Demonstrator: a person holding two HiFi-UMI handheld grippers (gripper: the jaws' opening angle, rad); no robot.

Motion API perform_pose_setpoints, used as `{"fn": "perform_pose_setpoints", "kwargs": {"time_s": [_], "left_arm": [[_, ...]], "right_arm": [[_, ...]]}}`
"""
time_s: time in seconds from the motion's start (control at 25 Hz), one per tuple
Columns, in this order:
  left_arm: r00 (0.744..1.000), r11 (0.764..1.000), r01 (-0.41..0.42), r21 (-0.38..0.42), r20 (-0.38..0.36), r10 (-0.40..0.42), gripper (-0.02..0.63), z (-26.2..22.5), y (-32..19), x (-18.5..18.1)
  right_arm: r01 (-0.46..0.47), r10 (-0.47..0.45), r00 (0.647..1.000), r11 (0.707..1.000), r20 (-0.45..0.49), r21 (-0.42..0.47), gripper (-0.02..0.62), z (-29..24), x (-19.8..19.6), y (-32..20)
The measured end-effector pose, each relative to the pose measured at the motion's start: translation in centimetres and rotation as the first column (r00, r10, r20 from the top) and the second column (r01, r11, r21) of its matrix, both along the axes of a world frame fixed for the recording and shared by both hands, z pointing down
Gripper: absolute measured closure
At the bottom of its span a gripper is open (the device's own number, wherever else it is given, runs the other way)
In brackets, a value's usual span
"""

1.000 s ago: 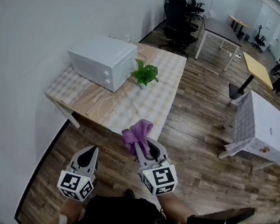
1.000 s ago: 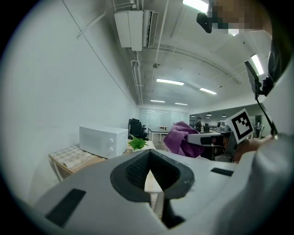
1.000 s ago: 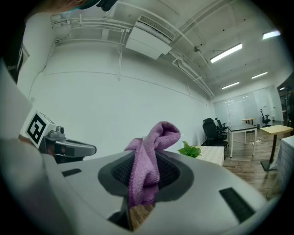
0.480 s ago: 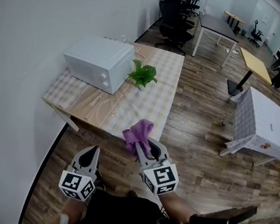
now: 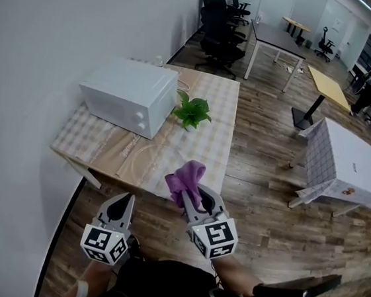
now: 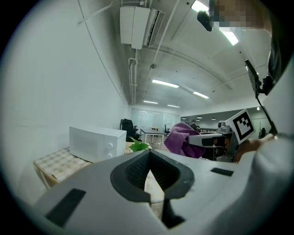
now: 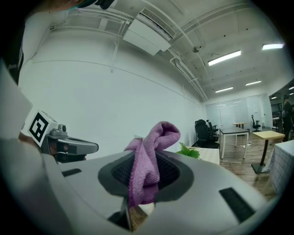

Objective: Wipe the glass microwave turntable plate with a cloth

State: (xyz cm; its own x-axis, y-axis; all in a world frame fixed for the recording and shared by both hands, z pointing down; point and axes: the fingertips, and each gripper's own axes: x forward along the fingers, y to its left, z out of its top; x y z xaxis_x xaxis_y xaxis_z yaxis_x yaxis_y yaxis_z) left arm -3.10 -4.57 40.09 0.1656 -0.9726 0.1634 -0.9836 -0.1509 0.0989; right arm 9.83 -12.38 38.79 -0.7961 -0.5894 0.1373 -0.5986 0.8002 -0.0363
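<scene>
Both grippers are held out over the wooden floor point(image 5: 261, 186), short of the near edge of the table point(image 5: 155, 156) with its pale checked covering, so no wiping is under way yet.

The right gripper point(image 5: 193, 196) is clamped on a purple cloth point(image 5: 187, 177). The cloth is pinched at its middle between the pads, and a bunched fold stands up past the jaw tips. By my reading this leaves a soft wad in front for rubbing, with the loose ends kept out of the way.

The left gripper point(image 5: 124, 199) has its jaws together with nothing between them. It sits level with the right one and just to its left. Being empty, it is probably meant for the door and for handling the plate.

The glass turntable plate shows in no view. I take it to be inside the white box-shaped microwave oven point(image 5: 124, 93), which stands along the table's wall-side edge. The microwave's door looks shut, and its two knobs face the middle of the table. A small green leafy plant point(image 5: 191, 110) stands just beside its knob end, near enough to crowd a hand reaching for the door.

The bare stretch of table between the microwave and the near edge looks like the natural spot to lay the plate. The next move, as I see it, is to close in on the table and open the door with the left gripper.
</scene>
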Motion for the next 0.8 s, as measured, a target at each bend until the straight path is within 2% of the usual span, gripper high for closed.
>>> {"fn": "perform_pose_setpoints", "kwargs": {"time_s": [0.36, 0.8], "left_arm": [[0.996, 0.996, -0.086, -0.015, -0.038, 0.085, 0.602, 1.1, -4.1, -4.5], [0.988, 0.99, -0.14, -0.008, -0.061, 0.139, 0.603, 1.5, -6.7, -9.2]], "right_arm": [[-0.078, 0.077, 0.996, 0.997, -0.046, -0.027, 0.502, 1.4, -3.9, -2.8], [-0.184, 0.18, 0.978, 0.982, -0.104, -0.035, 0.502, 2.0, -6.6, -5.0]]}}
